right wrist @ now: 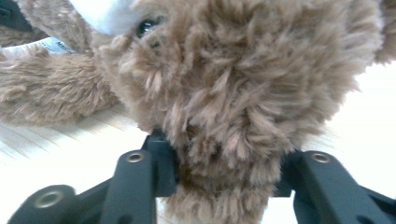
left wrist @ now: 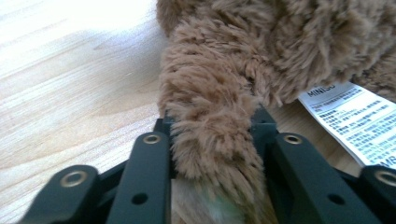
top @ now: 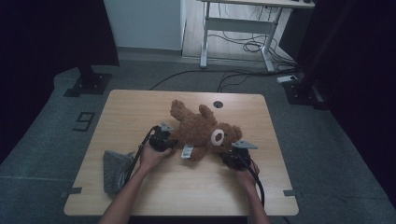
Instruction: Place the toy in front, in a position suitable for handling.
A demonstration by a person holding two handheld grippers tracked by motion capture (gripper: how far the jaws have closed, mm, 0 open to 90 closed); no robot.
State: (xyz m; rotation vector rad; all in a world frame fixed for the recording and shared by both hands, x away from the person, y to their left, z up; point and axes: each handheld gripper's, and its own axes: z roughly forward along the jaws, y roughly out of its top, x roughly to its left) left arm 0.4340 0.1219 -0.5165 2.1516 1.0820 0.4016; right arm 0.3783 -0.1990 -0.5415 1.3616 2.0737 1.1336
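Both hands sit at the near edge of the table (top: 140,196), one gripper at each end of the teddy bear (top: 201,130), which lies on its side mid-table.

Left gripper (top: 162,138): fingers (left wrist: 144,182) clenched on a furry limb of the bear, pile bulging between the pads.

Right gripper (top: 237,156): fingers (right wrist: 135,182) clamped on the head beside the white muzzle.

Step in hand, as judged: lift the bear by both grips. Raise both ends together and level; plush compresses, so pinch deep, not just fur. Keep the sewn-in label (top: 187,152) free. A grey cloth (top: 114,168) lies left, apart from the bear.
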